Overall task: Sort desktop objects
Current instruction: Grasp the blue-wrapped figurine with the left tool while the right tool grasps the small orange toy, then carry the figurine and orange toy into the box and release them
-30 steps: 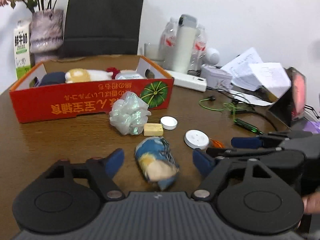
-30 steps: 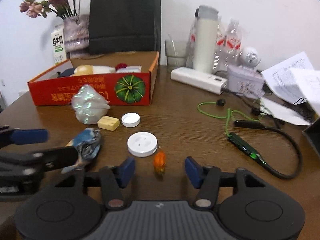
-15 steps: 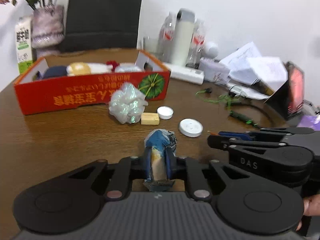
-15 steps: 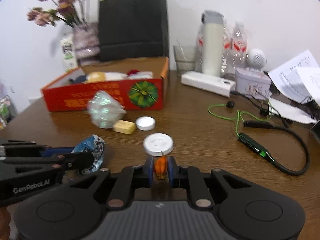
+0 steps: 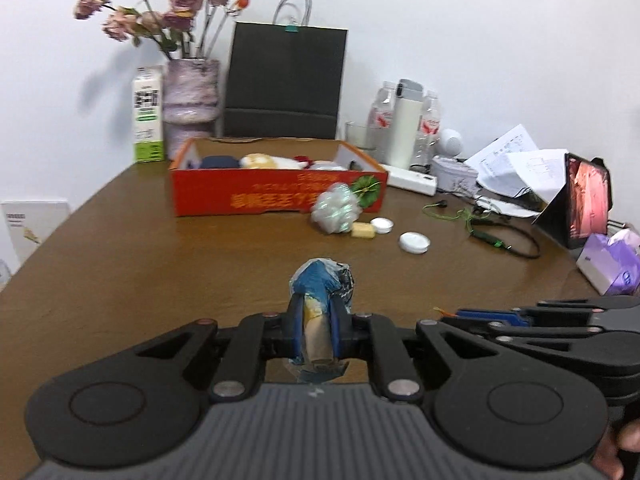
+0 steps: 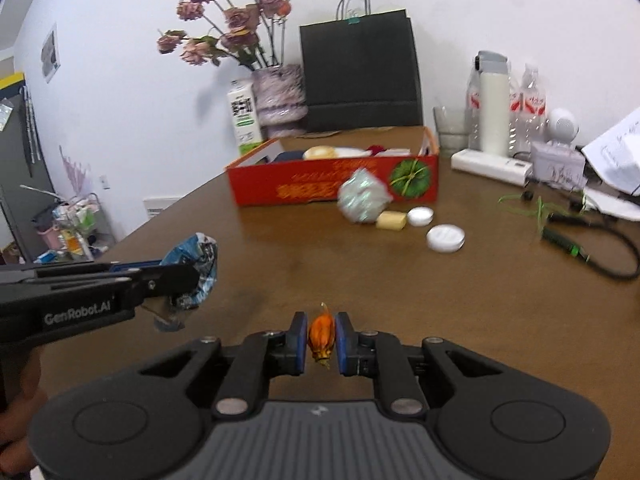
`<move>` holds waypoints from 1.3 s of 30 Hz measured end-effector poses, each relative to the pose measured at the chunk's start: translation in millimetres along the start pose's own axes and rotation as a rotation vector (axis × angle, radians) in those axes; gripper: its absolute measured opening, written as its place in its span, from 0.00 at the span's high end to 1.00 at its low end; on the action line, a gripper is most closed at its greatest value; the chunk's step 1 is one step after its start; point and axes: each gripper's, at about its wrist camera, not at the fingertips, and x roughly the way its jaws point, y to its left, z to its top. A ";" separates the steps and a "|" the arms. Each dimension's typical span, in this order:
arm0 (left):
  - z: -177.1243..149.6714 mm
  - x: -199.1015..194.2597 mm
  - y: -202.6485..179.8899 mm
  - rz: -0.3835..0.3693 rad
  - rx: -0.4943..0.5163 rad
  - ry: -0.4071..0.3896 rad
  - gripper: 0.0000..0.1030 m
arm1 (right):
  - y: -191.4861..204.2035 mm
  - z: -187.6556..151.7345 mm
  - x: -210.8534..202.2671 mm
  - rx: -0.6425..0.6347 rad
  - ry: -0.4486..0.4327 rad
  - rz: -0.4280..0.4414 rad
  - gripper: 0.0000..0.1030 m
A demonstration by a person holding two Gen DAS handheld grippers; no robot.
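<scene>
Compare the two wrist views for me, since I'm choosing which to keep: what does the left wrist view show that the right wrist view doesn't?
Only the left wrist view shows the tablet propped at the right edge and the purple tissue pack beside it. Only the right wrist view shows the cluttered cart on the floor at far left, and the orange candy pinched face-on by the right gripper. Both share the red box, the flower vase, the black bag, the two white lids and the blue wrapper in the left gripper.

Left claw [image 5: 316,334] clamps blue wrapper [image 5: 322,280] above table [image 5: 160,264].
</scene>
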 end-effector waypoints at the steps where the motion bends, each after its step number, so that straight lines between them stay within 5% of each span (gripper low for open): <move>1: -1.2 -1.8 5.0 0.015 -0.010 -0.003 0.87 | 3.2 -3.6 -2.5 0.005 0.003 0.005 0.87; 14: 9.6 26.7 41.7 -0.019 -0.116 0.010 0.87 | 11.6 7.8 11.6 -0.036 0.007 -0.039 0.87; 23: 115.4 108.7 76.8 -0.103 -0.208 -0.034 0.87 | -17.1 99.4 49.6 -0.045 -0.093 -0.009 0.87; 32: 186.7 230.7 94.8 -0.081 -0.216 0.036 0.86 | -56.5 212.2 151.4 0.050 -0.113 0.015 0.87; 39: 230.0 341.1 111.0 -0.125 -0.298 0.195 0.86 | -106.0 277.2 290.4 0.193 0.075 0.028 0.87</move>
